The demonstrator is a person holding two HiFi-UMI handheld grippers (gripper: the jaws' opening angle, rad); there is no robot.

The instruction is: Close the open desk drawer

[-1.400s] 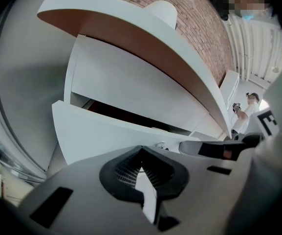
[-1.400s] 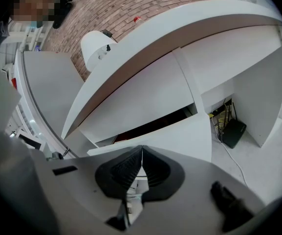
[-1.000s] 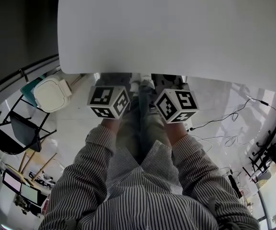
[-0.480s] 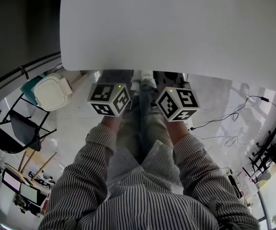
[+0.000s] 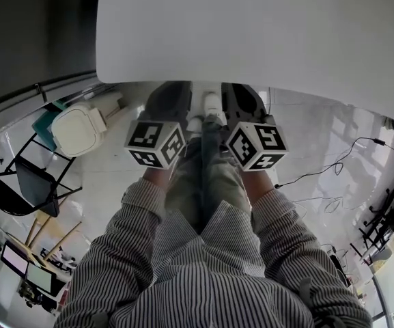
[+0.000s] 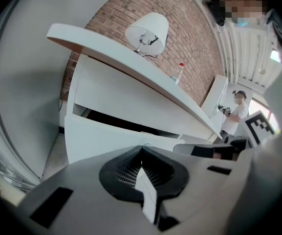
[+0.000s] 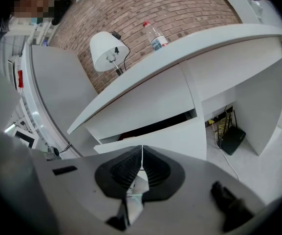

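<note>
- The person stands at the near edge of the white desk [image 5: 251,33], holding both grippers low and side by side in front of striped sleeves [image 5: 135,251].
- The left gripper [image 6: 141,150] has its black pads [image 6: 123,170] pressed together, with nothing between them.
- The right gripper [image 7: 141,151] is the same: its pads [image 7: 126,168] meet in a thin line and it is empty.
- The drawer [image 6: 126,136] hangs under the desk top, pulled out a little, with a dark gap above its white front.
- Both grippers point at that front from close by. I cannot tell whether either touches it.
- A white lamp [image 6: 148,28] and a clear bottle [image 6: 177,72] stand near the far edge of the desk, against the brick wall [image 7: 180,4].
- A black box [image 7: 232,138] with cables sits on the floor under the desk's right end.
- A white lidded bin [image 5: 77,130] stands on the floor off the desk's left corner.
</note>
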